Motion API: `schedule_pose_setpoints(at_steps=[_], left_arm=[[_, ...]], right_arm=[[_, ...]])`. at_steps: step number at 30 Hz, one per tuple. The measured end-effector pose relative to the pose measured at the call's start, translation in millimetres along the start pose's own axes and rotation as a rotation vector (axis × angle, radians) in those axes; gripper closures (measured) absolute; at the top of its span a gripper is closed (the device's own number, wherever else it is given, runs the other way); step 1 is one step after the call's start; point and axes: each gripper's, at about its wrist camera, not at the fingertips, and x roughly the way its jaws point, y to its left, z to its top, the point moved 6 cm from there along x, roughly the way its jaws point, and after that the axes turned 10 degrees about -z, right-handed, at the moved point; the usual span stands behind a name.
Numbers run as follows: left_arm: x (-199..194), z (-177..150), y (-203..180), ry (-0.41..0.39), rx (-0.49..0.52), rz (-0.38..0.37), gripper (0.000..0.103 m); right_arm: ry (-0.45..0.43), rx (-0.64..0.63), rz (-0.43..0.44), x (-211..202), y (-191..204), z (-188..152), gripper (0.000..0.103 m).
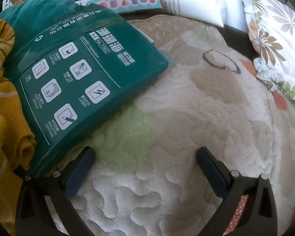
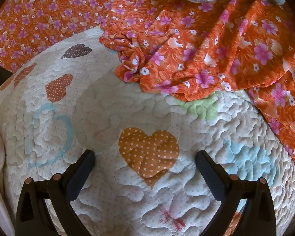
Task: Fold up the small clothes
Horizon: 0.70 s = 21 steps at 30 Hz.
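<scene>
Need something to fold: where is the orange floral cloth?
Right wrist view: orange floral cloth lies crumpled across the quilt's top and right, ahead of the open right gripper.

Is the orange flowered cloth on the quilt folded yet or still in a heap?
Still in a heap. The orange flowered cloth lies crumpled in loose bunched wrinkles on the quilt, with no flat folded edges.

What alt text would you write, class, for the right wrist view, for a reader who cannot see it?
An open right gripper hovers empty above a cream quilted mat with a polka-dot orange heart patch. A crumpled orange floral garment lies beyond it, overlapping the mat's far right edge.
</scene>
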Motion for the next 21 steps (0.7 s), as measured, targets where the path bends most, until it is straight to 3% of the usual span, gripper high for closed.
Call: schedule_pose_setpoints(at_steps=[21], left_arm=[[-0.3, 0.2, -0.4, -0.002, 0.000, 0.000, 0.000]], right_arm=[[-0.004, 0.001, 0.000, -0.1, -0.2, 0.1, 0.000]])
